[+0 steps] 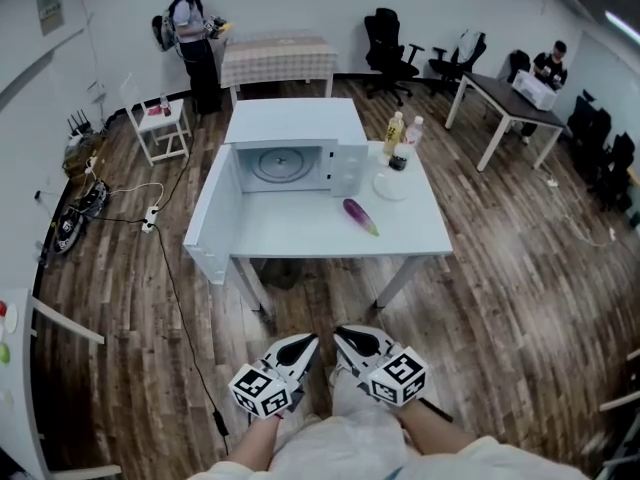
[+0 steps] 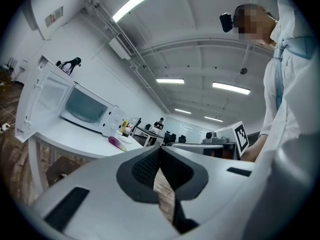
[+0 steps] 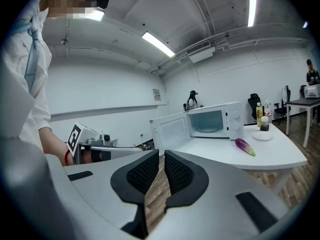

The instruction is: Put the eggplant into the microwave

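Observation:
A purple eggplant [image 1: 361, 216] with a green stem lies on the white table [image 1: 300, 240], right of the microwave's front. The white microwave [image 1: 290, 163] stands at the table's back, its door [image 1: 208, 218] swung wide open to the left and its cavity empty. Both grippers are held low near the person's body, well short of the table. The left gripper [image 1: 308, 342] is shut with nothing in it, and so is the right gripper [image 1: 343, 335]. From the left gripper [image 2: 160, 149] the eggplant [image 2: 117, 143] shows far off. The right gripper [image 3: 161, 154] sees the eggplant [image 3: 245, 146] beside the microwave [image 3: 215, 121].
Two bottles [image 1: 402, 133], a small jar [image 1: 398, 161] and a white plate [image 1: 390, 185] stand at the table's right back. Cables and a power strip [image 1: 150, 218] lie on the floor to the left. A person [image 1: 195, 38] stands by a checked table [image 1: 278, 58] farther back.

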Available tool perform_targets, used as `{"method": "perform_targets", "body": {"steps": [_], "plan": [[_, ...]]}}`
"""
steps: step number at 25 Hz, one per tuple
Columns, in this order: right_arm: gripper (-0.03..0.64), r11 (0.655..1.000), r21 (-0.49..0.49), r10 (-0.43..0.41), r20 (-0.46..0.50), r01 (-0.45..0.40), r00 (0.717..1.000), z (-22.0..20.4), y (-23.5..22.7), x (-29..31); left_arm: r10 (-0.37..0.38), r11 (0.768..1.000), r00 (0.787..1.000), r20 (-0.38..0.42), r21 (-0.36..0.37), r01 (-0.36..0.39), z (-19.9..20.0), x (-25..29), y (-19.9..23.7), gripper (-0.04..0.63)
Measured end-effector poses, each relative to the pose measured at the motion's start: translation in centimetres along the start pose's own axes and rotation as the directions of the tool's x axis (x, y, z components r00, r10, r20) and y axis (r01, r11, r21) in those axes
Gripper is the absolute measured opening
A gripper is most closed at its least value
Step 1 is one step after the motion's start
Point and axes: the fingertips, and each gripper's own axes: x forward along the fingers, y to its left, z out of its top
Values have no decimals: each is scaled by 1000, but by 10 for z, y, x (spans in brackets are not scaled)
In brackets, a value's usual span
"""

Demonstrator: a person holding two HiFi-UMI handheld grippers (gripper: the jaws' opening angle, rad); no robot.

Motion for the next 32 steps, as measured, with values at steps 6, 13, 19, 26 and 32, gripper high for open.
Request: {"method": "perform_targets", "body": {"steps": [6, 13, 19, 26, 32], "plan": [[40, 1000, 3, -3, -6, 3, 1000, 7, -43, 30, 22, 1000, 1000, 6, -17, -22, 12, 27, 40, 2], [40, 1000, -15, 14, -17, -14, 1000, 24, -103, 76, 30, 999, 1000, -7, -41, -31, 21, 81, 96, 2], [40, 1000, -7, 19, -40, -19, 999, 39, -157, 100, 40, 998, 999, -11, -53, -41, 41, 128, 137, 2], [40, 1000, -7, 26, -70, -26, 997, 46, -207, 126, 45, 997, 999, -30, -64, -47, 52, 171, 172, 2], [40, 999, -1, 32, -87, -32, 996, 45, -243, 142, 54, 996, 998, -44, -68, -57, 57, 201, 197, 2]]}}
